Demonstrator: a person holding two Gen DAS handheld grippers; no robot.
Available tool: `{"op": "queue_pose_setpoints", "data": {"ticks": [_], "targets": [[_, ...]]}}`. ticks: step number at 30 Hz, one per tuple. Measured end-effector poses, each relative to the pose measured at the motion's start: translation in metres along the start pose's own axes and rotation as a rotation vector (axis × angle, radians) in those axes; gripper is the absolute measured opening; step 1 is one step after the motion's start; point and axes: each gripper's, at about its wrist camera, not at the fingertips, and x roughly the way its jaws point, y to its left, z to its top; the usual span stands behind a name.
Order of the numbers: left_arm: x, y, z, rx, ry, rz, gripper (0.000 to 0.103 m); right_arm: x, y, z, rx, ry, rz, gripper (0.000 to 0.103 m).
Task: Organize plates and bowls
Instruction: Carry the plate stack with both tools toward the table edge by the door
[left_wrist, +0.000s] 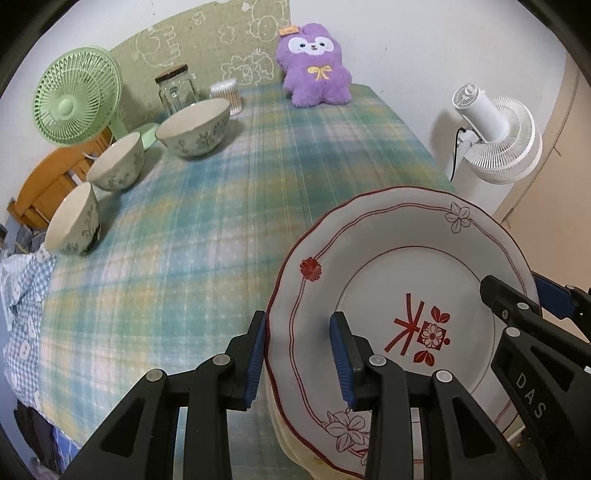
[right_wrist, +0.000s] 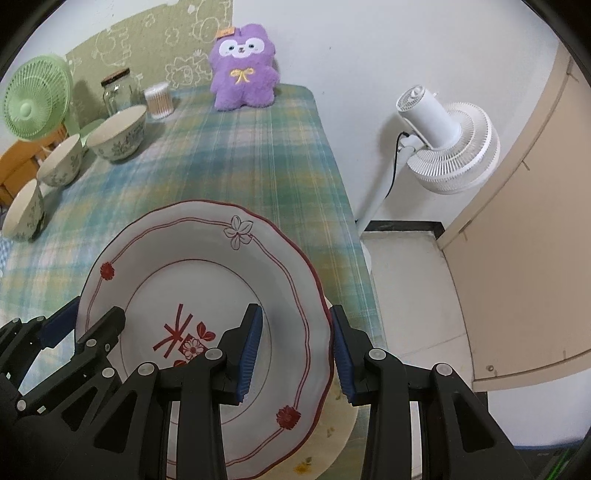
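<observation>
Left gripper: the left gripper (left_wrist: 298, 354) straddles the left rim of the red-trimmed plate (left_wrist: 399, 280), one blue pad outside the rim and one over the plate's face; a gap shows on both sides of the rim, so the jaws stand spread.
Right gripper: the right gripper (right_wrist: 295, 354) straddles the plate's right rim the same way, jaws spread, with no pad clearly pressing the rim.
Plate: white, scalloped edge, red line border, red flower marks and a red emblem in the middle; it lies at the near right corner of the table (left_wrist: 221, 229), on top of a cream plate (right_wrist: 340, 424) that shows beneath its edge.
Bowls: three floral bowls sit in a row along the table's left side, well apart from the plates: large bowl (left_wrist: 194, 127) farthest, middle bowl (left_wrist: 116, 160), small bowl (left_wrist: 74, 221) nearest.
Table back: glass jar (left_wrist: 176, 88), cotton swab tub (left_wrist: 227, 94), purple plush (left_wrist: 314, 66).
Surroundings: green fan (left_wrist: 77, 94) at left, white fan (left_wrist: 495, 138) at right beside the table.
</observation>
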Motion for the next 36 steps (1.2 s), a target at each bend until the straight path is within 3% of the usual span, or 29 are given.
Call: {"op": "queue_pose_setpoints", "data": {"ticks": [8,20,36], "targets": [[0.004,-0.010,-0.014,-0.002,0.030,0.019,0.034,0.013,-0.006,-0.015,-0.015,0.043,0.016,0.041],[0.001,-0.012,-0.021,0.021,0.027,0.062,0.034,0.011,-0.003,-0.024,-0.033,0.032,0.018,0.041],[0.005,-0.015,-0.025,0.062,-0.014,0.090,0.036,0.014,0.003,-0.023,-0.053,0.022,-0.027,0.040]]}}
